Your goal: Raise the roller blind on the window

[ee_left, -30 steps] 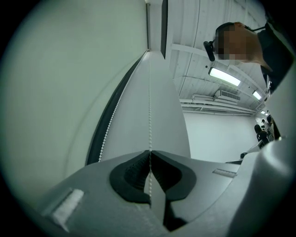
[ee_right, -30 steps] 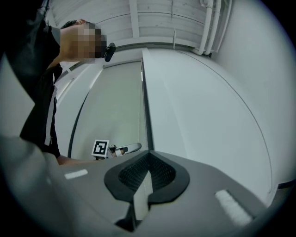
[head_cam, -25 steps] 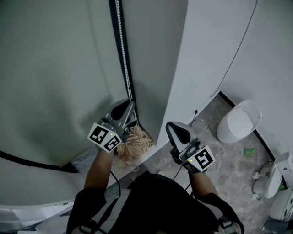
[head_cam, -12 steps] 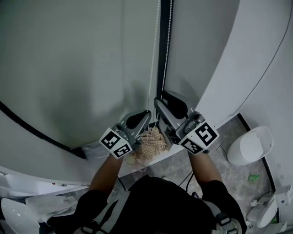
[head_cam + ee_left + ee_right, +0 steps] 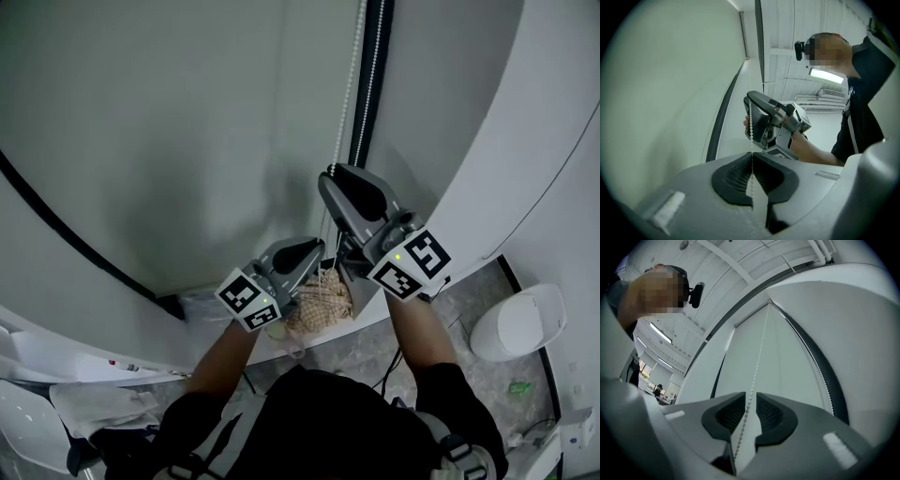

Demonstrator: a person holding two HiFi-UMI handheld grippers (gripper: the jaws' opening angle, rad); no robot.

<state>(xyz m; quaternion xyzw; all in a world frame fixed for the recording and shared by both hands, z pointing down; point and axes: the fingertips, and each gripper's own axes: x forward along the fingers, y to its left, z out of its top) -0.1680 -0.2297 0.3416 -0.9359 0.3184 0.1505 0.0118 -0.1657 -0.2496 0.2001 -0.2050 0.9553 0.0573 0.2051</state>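
White beaded cord (image 5: 751,126): my left gripper (image 5: 752,161) clamps it. My right gripper (image 5: 750,400), ribbed jaws just closing, straddles it without pressing. Smooth pale blind (image 5: 187,112) behind.

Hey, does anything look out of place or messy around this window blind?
One thing: a crumpled tan woven bundle lies on the white ledge just below the bead chain. It looks dumped there rather than part of the roller blind. Nothing looks torn, spilled or crooked.
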